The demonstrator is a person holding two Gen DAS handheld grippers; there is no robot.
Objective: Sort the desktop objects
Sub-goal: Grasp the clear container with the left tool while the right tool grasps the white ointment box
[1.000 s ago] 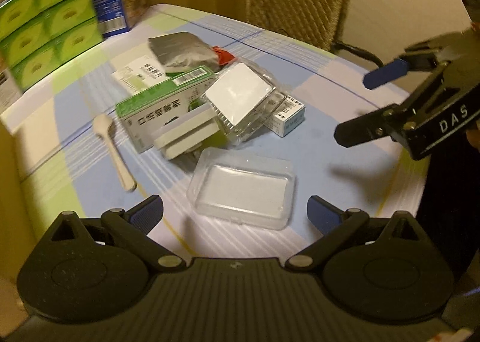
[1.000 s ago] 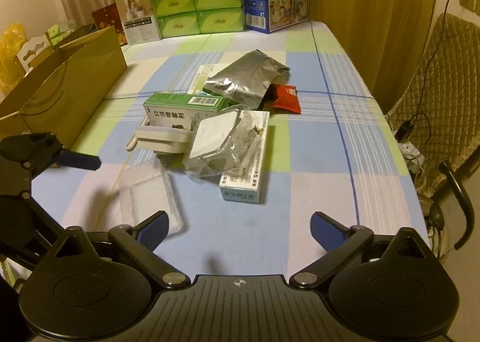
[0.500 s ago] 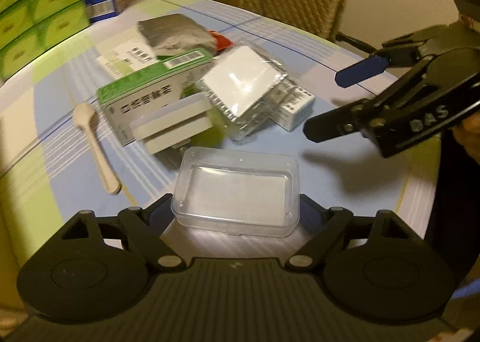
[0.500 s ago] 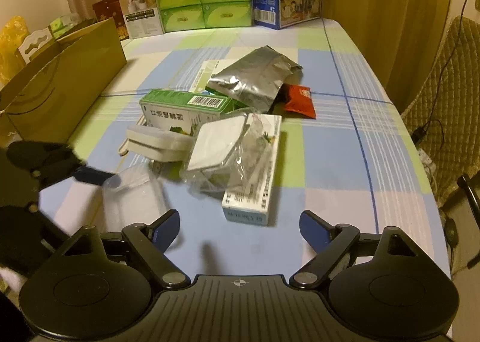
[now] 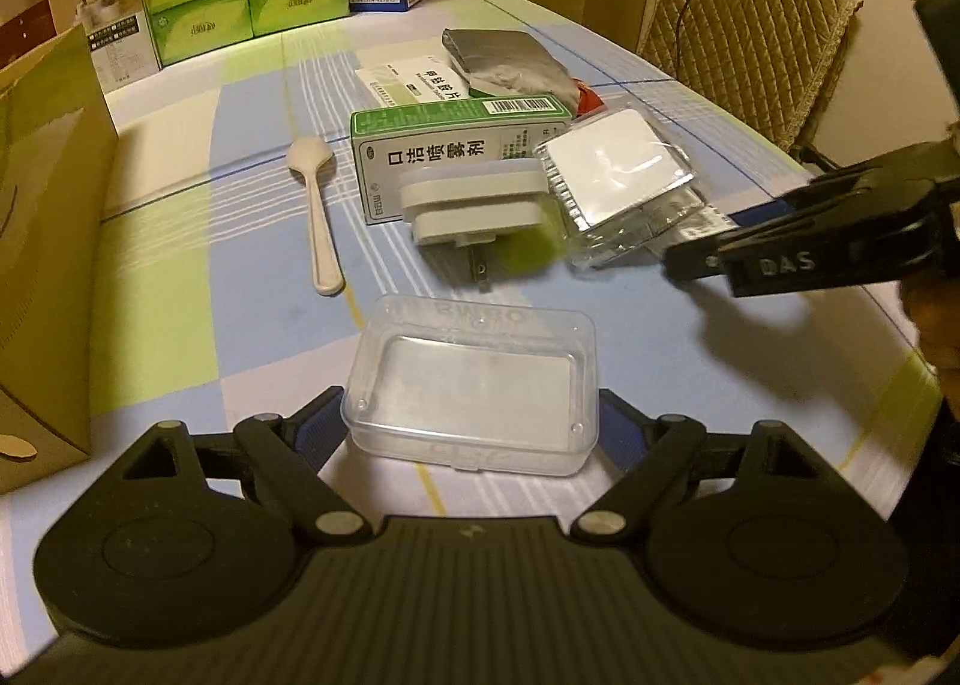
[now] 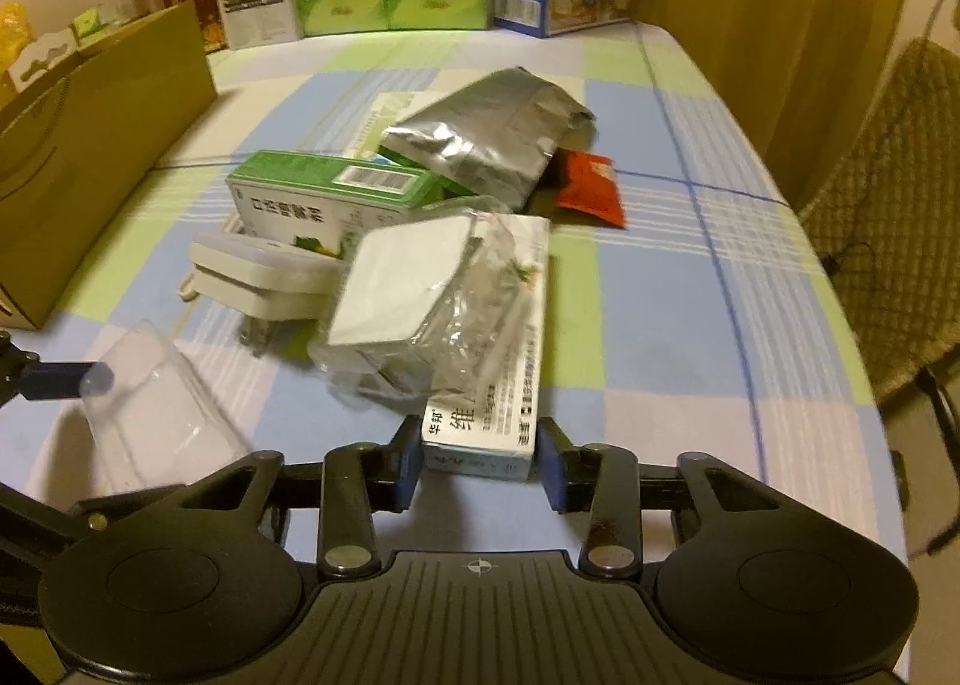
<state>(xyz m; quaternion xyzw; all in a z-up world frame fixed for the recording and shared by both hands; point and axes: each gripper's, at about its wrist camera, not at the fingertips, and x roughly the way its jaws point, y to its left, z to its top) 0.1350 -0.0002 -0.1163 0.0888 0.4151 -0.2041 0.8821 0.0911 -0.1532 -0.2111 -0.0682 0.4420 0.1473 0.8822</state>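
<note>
Two grippers, each on one item. Left gripper (image 5: 471, 421) closed on clear plastic case (image 5: 474, 385), near front edge of table (image 5: 630, 325). Right gripper (image 6: 480, 460) narrowed around end of white medicine box (image 6: 498, 385); firm contact unclear. Sorting barely begun, by my read: green spray box (image 5: 456, 144), plug adapter (image 5: 474, 205), spoon (image 5: 318, 217), foil pouch (image 6: 480, 135), red sachet (image 6: 591, 187) unsorted mid-table. Bagged white block (image 6: 408, 283) overlies medicine box, could drag. Cardboard box (image 6: 90, 144) at left edge.

My clear plastic box (image 5: 474, 385) looks smooth and shiny. The silver bag (image 6: 480, 138) at the top middle is crinkly foil. The spoon (image 5: 315, 211) on the left looks matt. The checked tablecloth (image 6: 660, 277) is soft cloth.
</note>
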